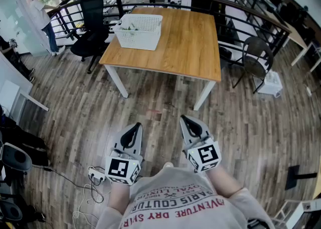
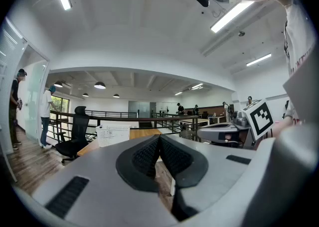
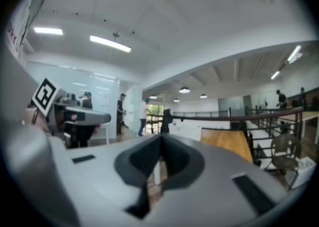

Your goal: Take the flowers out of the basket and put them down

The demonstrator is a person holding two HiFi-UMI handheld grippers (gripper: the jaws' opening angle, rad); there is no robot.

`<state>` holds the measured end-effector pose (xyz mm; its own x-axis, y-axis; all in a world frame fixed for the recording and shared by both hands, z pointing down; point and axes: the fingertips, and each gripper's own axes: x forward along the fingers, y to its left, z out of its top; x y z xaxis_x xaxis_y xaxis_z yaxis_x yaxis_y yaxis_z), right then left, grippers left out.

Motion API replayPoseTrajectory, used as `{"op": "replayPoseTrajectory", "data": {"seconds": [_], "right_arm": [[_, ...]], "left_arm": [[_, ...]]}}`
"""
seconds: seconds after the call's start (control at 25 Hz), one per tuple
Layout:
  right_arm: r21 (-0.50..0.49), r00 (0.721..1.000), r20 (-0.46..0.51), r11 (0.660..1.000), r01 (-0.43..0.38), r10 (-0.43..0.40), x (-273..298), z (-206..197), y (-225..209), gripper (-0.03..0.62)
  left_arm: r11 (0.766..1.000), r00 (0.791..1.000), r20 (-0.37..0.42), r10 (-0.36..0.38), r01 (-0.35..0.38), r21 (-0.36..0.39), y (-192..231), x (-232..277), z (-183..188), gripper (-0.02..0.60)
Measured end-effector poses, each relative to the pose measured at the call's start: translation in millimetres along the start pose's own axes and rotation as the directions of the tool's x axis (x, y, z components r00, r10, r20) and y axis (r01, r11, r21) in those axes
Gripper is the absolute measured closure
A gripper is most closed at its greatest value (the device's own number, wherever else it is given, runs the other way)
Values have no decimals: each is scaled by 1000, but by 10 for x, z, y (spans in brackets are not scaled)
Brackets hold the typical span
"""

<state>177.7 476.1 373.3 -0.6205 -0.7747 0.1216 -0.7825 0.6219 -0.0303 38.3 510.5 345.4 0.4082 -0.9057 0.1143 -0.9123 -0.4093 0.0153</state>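
One table [image 1: 175, 47]; one white basket [image 1: 143, 37]; one left gripper [image 1: 136, 126], one right gripper [image 1: 184, 119]; one office chair [image 1: 91, 19]; one round-backed chair [image 1: 257, 52]; flowers [image 1: 128, 28] perhaps several, too small to count.

Flowers [image 1: 129, 27]: mostly hidden inside basket [image 1: 143, 36], only bits of green over the rim, too small to count. Left gripper view: basket [image 2: 113, 135] tiny, contents can't be seen. Right gripper view: blurred throughout, table [image 3: 227, 141] soft. Forearms [image 1: 226, 184] cut off by head view's bottom edge.
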Motion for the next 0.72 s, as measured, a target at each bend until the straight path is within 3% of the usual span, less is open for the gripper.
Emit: {"op": "replayPoseTrajectory", "data": {"seconds": [0.72], "right_arm": [[5, 1000, -24, 1000, 3, -3, -239, -140, 22, 566]], "left_arm": [[999, 1000, -17, 20, -21, -49, -199, -170, -201, 558]]}}
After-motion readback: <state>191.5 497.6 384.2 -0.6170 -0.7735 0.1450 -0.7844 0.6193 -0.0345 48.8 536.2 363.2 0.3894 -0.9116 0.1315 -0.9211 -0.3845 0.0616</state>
